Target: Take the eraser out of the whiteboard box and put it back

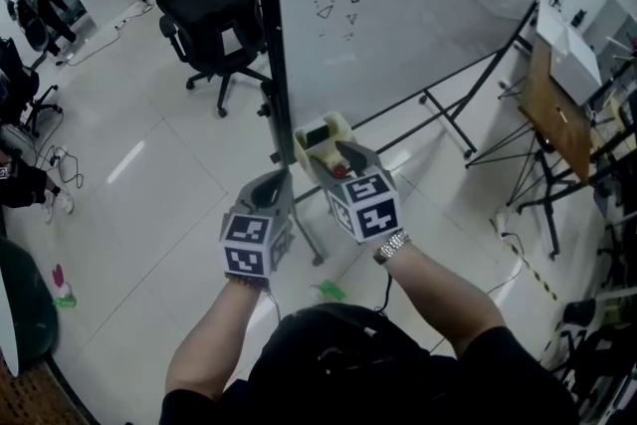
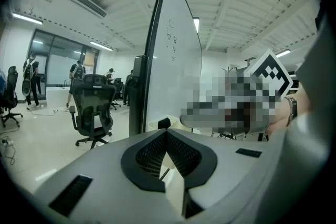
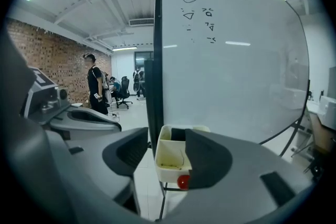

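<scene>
A cream whiteboard box [image 1: 336, 126] [image 3: 170, 157] hangs at the lower edge of the whiteboard [image 1: 408, 5], beside its dark frame post. A dark eraser [image 3: 178, 135] [image 1: 317, 136] stands at the back of the box; it also shows small in the left gripper view as the eraser [image 2: 164, 123]. My right gripper [image 1: 333, 157] [image 3: 167, 140] is open, its jaws on either side of the box's near end, with nothing gripped. A red round knob [image 3: 182, 182] shows at the right jaw's edge. My left gripper [image 1: 269, 189] [image 2: 167, 134] is shut and empty, left of the box by the post.
A black office chair [image 1: 214, 20] stands on the tiled floor left of the board. The board's stand legs [image 1: 448, 119] run to the right. A wooden easel and tables [image 1: 557, 109] crowd the right side. People stand far back [image 3: 94, 86]. A green scrap [image 1: 328, 291] lies on the floor.
</scene>
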A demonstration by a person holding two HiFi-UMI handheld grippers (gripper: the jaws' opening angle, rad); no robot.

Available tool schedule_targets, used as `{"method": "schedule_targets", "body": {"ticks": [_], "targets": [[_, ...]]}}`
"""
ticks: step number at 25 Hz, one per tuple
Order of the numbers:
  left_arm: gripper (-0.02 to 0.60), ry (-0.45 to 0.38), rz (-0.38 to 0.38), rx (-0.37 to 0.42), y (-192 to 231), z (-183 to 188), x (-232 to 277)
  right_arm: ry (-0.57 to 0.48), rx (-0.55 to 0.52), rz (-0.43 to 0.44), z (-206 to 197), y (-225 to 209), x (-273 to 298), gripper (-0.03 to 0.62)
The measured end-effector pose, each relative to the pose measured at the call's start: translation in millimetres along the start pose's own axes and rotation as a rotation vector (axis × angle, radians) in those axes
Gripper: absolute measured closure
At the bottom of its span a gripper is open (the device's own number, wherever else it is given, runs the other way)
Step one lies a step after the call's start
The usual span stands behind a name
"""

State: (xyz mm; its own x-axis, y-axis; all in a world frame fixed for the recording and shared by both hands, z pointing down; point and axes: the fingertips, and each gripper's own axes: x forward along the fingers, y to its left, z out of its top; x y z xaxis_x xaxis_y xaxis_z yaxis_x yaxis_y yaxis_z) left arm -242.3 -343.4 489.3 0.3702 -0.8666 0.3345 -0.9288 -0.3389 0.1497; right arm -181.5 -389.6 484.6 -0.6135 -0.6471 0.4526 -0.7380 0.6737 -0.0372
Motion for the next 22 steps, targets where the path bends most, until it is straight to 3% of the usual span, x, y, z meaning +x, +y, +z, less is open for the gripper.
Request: {"method": "schedule_targets", "body": {"ticks": [6, 22], "targets": [[0.581, 0.007, 0.001, -0.015, 15.7, -2.6, 8.3, 0.032, 0.004, -0.038, 1.4, -14.3, 30.1, 0.283], [0.581, 0.029, 0.021, -0.05, 37.4, -16.8, 18.7, 0.153, 0.027, -0.073, -21.7, -36.6, 80.3, 0.273]]}}
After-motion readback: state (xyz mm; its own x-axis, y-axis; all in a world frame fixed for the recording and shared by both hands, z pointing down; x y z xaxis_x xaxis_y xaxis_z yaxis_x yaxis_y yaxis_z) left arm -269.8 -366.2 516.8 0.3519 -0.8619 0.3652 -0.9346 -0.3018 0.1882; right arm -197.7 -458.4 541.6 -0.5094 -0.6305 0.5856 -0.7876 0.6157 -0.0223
